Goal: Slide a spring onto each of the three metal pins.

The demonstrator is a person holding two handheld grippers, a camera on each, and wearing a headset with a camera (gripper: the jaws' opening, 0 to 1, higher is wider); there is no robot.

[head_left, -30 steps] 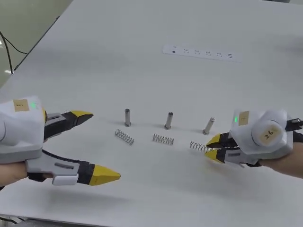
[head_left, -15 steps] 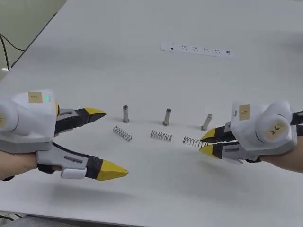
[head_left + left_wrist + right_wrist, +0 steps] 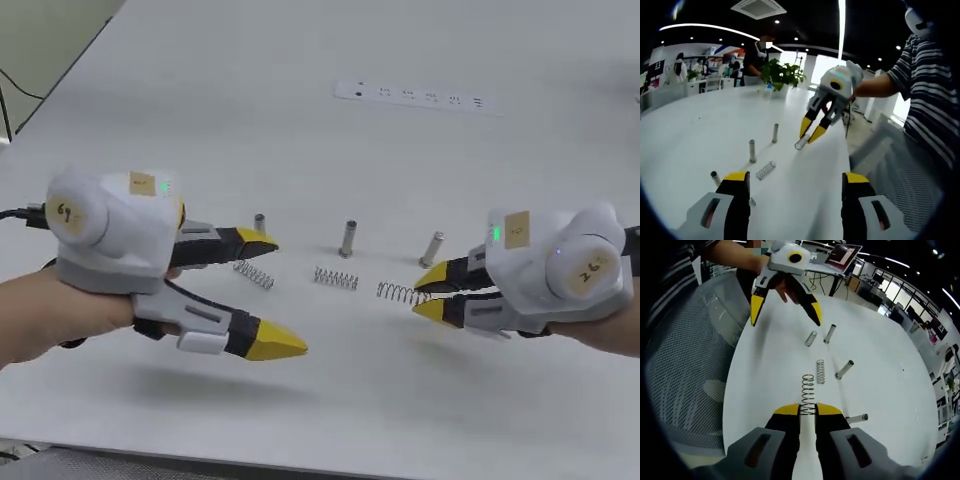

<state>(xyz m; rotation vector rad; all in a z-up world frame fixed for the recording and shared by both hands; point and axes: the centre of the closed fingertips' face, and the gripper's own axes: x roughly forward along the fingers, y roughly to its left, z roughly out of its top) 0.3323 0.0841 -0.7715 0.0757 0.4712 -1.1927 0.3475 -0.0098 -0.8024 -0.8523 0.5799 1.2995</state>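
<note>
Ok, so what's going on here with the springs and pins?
A person holds tongs in each hand. The right tongs are shut on one end of the right spring. The left tongs are open, near the left spring. The middle spring lies on the table. The left pin, middle pin and right pin stand bare, no spring on any yet.

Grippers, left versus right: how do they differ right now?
The left gripper is wide open and holds nothing; the right gripper is shut on a spring. Left hovers near the left pin, right near the right pin. Both have yellow-tipped fingers.
</note>
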